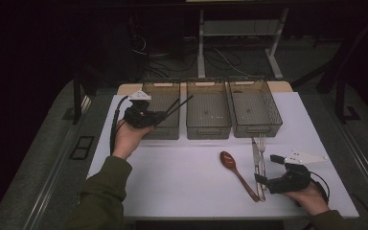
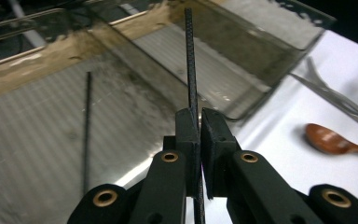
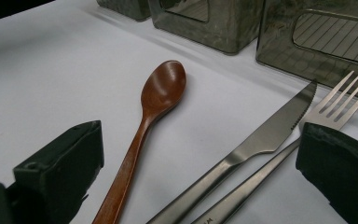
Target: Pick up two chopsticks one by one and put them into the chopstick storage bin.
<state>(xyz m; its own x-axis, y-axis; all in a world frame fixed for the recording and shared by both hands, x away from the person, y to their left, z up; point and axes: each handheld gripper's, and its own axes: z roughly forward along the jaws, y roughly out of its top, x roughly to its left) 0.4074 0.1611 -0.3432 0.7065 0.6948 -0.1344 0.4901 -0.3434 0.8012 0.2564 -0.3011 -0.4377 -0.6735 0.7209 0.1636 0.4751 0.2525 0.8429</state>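
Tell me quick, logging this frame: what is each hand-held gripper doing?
Left hand-held gripper: closed on a thin black chopstick, above the left mesh bin.
Right hand-held gripper: open, holding nothing.

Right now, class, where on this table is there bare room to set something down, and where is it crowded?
Free: the white tabletop between the left hand and the wooden spoon, in front of the bins. Crowded: the right side, where spoon, knife and fork lie by the right gripper.
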